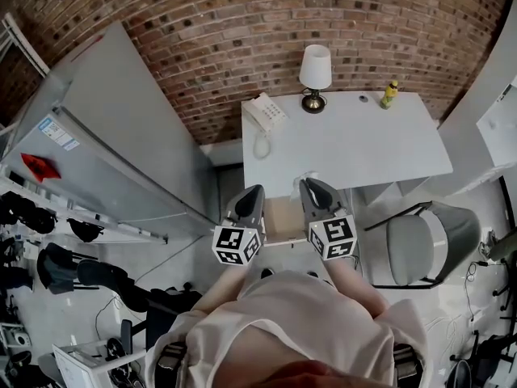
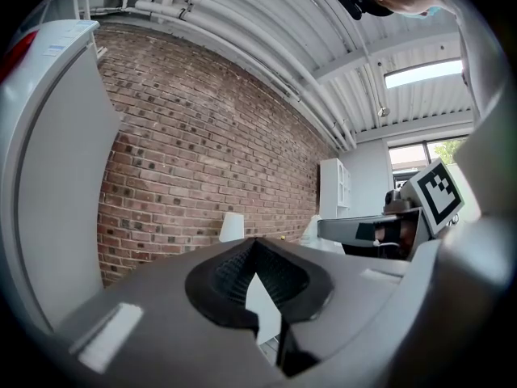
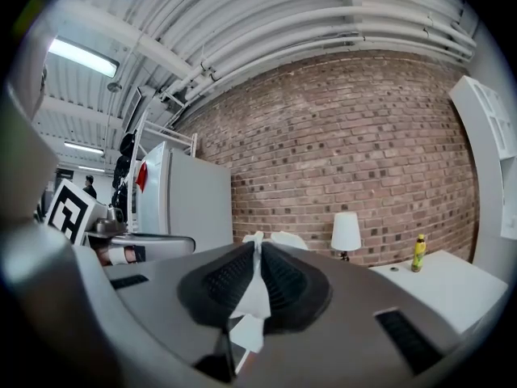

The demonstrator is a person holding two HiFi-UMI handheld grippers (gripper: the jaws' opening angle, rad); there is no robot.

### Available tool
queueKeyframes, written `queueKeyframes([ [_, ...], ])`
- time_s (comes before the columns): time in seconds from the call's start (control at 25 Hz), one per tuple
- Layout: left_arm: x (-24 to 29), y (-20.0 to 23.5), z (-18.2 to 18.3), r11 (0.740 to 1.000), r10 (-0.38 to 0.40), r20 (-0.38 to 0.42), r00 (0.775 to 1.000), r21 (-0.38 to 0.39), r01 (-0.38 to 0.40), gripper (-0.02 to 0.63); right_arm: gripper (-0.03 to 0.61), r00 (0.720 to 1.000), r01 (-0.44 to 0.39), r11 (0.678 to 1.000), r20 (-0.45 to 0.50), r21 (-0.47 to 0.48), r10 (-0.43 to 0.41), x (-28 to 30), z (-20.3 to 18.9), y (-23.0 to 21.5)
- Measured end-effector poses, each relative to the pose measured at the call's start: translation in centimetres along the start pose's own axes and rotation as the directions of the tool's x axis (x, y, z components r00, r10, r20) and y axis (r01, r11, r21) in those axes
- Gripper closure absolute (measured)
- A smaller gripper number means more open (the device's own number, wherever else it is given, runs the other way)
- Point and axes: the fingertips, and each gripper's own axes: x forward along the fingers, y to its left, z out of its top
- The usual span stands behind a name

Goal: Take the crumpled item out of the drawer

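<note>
Ahead of the right gripper [image 1: 311, 188] we find the desk [image 1: 363, 148] bare; telephone [image 1: 265, 113], lamp [image 1: 314, 75], bottle [image 1: 390, 94] line its far edge; chair [image 1: 424, 245] at right.

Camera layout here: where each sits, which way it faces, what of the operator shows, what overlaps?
Head view: on the person's head, facing steeply down on the desk and drawer; shows torso, forearms, left claw, right claw.
Left gripper view: on the left claw, facing level along shut jaws at the brick wall; right claw's marker cube at right.
Right gripper view: on the right claw, facing level at that wall; jaws pinch the crumpled paper.
Shared: all three see the lamp.
</note>
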Motion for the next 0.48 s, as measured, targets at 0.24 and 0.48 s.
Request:
queueKeyframes([
  [0.24,0.7,0.1,0.2,1.0,0.007,0.005,1.0,0.002,-0.007,0.604,0.546,1.0,0.01,1.0,-0.006,-0.006,-0.01,0.3,0.2,-0.7],
  [0.48,1.5,-0.9,-0.5,1.0,-0.008,-0.003,1.0,-0.011,0.008,0.604,0.546,0.999,0.033,0.999,-0.025,-0.015,-0.034,-0.4,-0.4,-1.7],
])
